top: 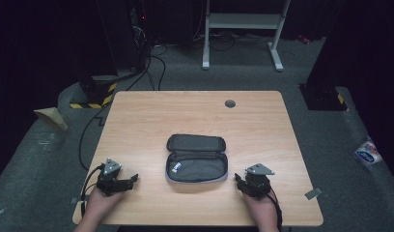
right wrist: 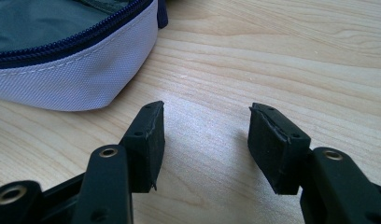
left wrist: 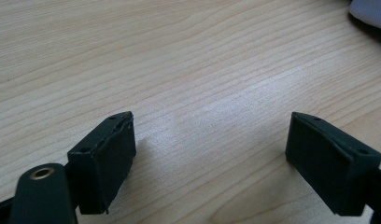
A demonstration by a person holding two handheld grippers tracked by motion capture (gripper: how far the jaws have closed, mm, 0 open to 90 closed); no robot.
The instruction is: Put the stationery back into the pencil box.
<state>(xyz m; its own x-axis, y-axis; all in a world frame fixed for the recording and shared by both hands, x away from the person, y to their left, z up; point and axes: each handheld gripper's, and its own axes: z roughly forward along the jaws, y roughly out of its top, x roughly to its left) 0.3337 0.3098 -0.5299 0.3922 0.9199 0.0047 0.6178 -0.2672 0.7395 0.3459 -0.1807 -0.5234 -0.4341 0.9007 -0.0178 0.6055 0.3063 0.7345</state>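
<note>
A grey zip pouch point(top: 196, 159) lies flat with its lid folded back in the middle of the wooden table point(top: 195, 116). Its pale grey side and dark zip point(right wrist: 72, 56) fill the top left of the right gripper view, and a pale corner of it point(left wrist: 370, 11) peeks in at the top right of the left gripper view. My left gripper point(top: 132, 181) rests low at the front left, jaws open over bare wood point(left wrist: 212, 140). To the pouch's right sits my right gripper point(top: 238, 180), open and empty point(right wrist: 205, 128), close to the pouch.
A small dark round grommet point(top: 230, 103) sits in the table's far edge. Beyond the table stand a white metal frame point(top: 243, 29) and black cables point(top: 151, 63). A packet point(top: 368, 152) lies on the floor at right. Bare wood surrounds the pouch.
</note>
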